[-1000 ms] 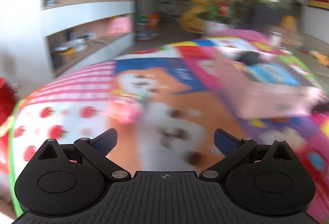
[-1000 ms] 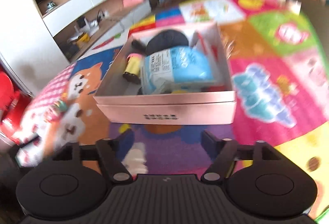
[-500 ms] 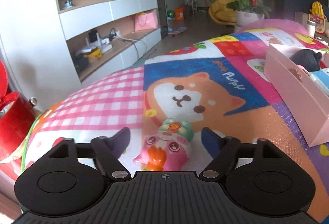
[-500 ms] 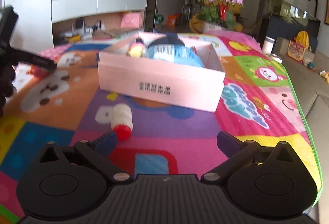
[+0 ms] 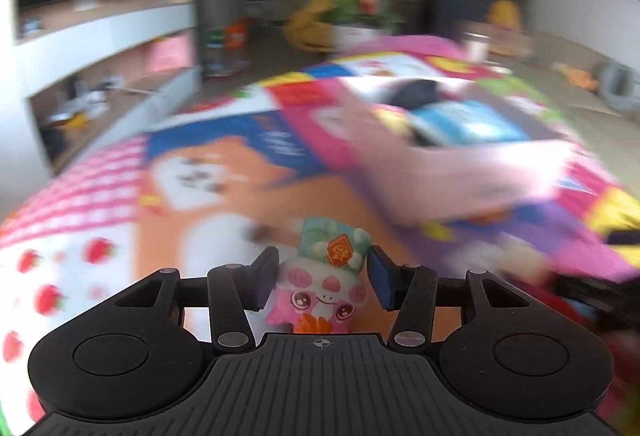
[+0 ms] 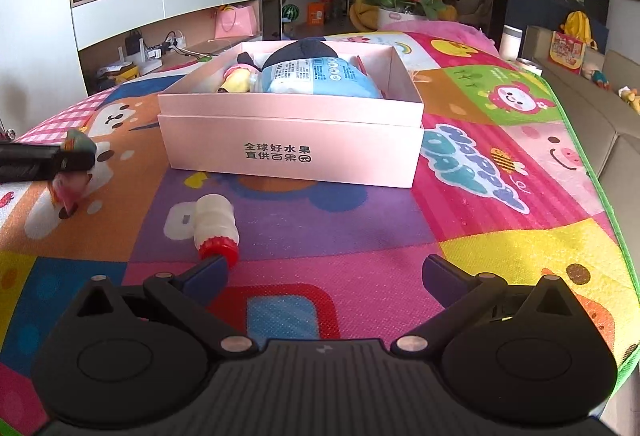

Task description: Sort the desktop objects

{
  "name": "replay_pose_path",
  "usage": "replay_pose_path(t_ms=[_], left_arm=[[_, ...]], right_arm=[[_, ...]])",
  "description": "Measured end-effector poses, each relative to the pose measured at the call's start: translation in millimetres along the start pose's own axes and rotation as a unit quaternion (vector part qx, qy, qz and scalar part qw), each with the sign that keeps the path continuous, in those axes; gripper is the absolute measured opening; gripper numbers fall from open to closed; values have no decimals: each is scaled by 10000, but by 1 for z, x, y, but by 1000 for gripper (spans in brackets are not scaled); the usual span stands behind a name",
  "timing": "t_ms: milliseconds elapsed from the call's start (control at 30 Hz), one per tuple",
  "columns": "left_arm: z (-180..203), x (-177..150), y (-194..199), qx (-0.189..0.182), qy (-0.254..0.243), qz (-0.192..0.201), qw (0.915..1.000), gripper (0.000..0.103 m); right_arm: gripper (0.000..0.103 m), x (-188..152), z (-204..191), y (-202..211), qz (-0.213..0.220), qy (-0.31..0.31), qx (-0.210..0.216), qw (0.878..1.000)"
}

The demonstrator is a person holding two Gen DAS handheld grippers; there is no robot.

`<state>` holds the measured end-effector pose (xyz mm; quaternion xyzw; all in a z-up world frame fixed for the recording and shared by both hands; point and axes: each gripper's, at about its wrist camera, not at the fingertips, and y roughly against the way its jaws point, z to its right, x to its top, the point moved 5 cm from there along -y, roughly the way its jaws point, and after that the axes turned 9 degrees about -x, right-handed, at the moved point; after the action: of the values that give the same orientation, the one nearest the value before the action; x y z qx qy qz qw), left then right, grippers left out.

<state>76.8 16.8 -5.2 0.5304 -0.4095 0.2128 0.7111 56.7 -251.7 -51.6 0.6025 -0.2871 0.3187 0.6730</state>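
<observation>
While left gripper (image 5: 322, 270) clamps the pink toy (image 5: 320, 296) above the mat, right gripper (image 6: 324, 270) gapes wide, empty; white bottle (image 6: 214, 222) lies beside its left finger, pink box (image 6: 292, 144) beyond.

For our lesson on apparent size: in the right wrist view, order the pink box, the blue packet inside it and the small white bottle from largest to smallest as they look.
1. pink box
2. blue packet
3. small white bottle, although it lies nearest the camera.
</observation>
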Motion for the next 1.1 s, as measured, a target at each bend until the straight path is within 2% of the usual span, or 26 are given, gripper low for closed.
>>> replay_pose_path(t_ms=[67,133,233,300,467,600,767,867,1100], left_arm=[[20,-8,4,-421,-47,-71,9991,54],[35,-13,8,-659,-107,-116,9977,54],[49,-21,9,-785,-240,-169,9965,59],[51,-27,5,-669,-293,-239,9970,71],[40,-39,-3,-314,-236,-416,9984,85],[33,-38,-2,-233,-303,-404,9985,93],[15,-36,0,103,-315,-404,9986,94],[0,-33,2,540,-343,-345,9974,95],[-34,-29,6,1091,-90,-323,9935,96]], right_arm=[[103,0,1,0,-18,-7,-17,10000],[103,0,1,-1,-32,-12,-38,10000],[103,0,1,-1,-40,-18,-71,10000],[103,0,2,-2,-62,-23,-99,9999],[103,0,2,-5,-149,-22,-143,9998],[103,0,2,-5,-164,-27,-167,9997],[103,-1,2,-6,-182,-44,-175,9997],[103,-1,2,-6,-196,-68,-165,9996],[103,-1,3,-7,-222,-112,-141,9996]])
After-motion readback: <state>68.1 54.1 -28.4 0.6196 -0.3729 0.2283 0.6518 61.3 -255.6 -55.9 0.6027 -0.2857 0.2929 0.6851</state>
